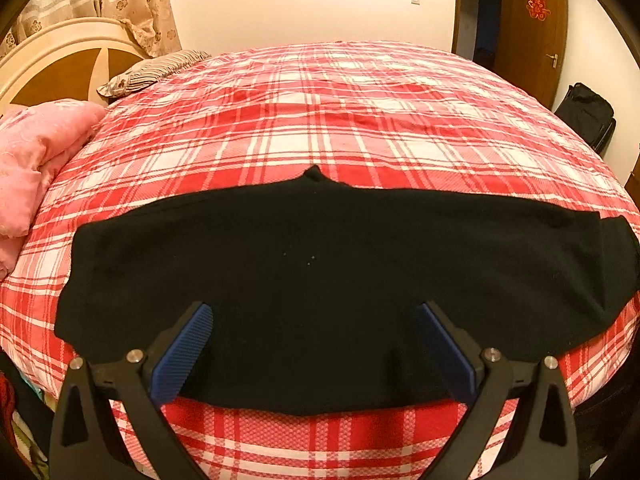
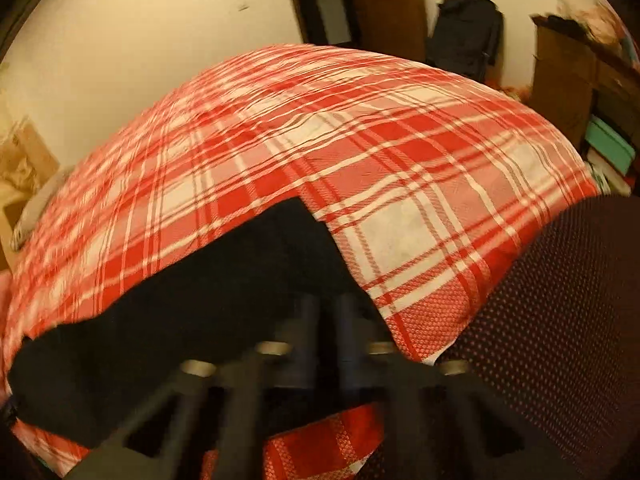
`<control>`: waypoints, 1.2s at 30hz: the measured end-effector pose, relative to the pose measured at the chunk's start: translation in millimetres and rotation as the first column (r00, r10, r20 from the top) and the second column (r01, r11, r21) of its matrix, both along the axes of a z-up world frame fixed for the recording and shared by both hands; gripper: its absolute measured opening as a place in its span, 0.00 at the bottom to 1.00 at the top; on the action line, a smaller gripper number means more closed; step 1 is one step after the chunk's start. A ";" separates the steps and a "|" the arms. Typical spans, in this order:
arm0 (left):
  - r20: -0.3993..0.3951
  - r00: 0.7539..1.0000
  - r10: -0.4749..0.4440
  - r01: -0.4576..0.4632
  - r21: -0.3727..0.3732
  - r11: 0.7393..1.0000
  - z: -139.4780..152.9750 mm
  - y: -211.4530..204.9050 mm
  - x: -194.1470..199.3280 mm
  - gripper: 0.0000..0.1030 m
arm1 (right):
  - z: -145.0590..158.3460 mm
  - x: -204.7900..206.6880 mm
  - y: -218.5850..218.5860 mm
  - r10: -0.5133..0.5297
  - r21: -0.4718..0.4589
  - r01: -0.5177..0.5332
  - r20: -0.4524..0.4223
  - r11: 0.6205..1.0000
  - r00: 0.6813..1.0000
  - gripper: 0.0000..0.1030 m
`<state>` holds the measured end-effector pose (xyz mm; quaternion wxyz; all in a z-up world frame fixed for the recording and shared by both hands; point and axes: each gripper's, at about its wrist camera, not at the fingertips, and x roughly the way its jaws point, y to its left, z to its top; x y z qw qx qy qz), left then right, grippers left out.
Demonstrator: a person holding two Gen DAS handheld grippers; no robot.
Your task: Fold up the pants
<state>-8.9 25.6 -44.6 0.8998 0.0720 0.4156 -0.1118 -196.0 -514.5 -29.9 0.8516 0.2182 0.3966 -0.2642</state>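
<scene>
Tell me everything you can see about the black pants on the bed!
The black pants look like soft, plain dark cloth, spread flat in a long band across the near part of the red plaid bedsheet. A small bump of cloth pokes up along their far edge. The open left gripper hovers over their near edge. The right gripper appears shut near one end of them; blur hides whether it pinches cloth.

Red plaid bed sheet (image 1: 320,120) fills view; pink quilt (image 1: 36,152) at 9 o'clock, striped pillow (image 1: 152,70) at 10, brown door (image 1: 528,28) at 2.
</scene>
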 end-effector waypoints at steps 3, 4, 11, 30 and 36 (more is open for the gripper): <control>-0.004 1.000 0.003 -0.003 -0.003 1.000 -0.4 1.4 1.1 1.00 | 6.6 -2.8 3.4 0.010 0.005 -0.010 0.013 1.000 1.000 0.02; -0.005 1.000 0.003 -0.003 -0.006 1.000 -0.5 2.1 0.7 1.00 | 11.2 -5.6 3.4 0.004 -0.004 -0.004 0.021 1.000 1.000 0.02; -0.001 1.000 0.002 -0.002 -0.013 1.000 0.0 2.5 0.2 1.00 | 15.7 -16.7 -22.0 -0.033 0.079 0.027 0.071 0.997 0.997 0.03; -0.001 1.000 0.003 -0.003 -0.004 1.000 1.1 2.4 0.5 1.00 | -6.3 6.6 -20.2 0.067 0.071 -0.065 -0.028 0.995 0.997 0.31; -0.005 1.000 0.017 -0.017 -0.015 1.000 1.8 6.5 2.4 1.00 | 9.8 4.5 -8.0 0.080 -0.006 -0.080 -0.040 0.997 0.996 0.15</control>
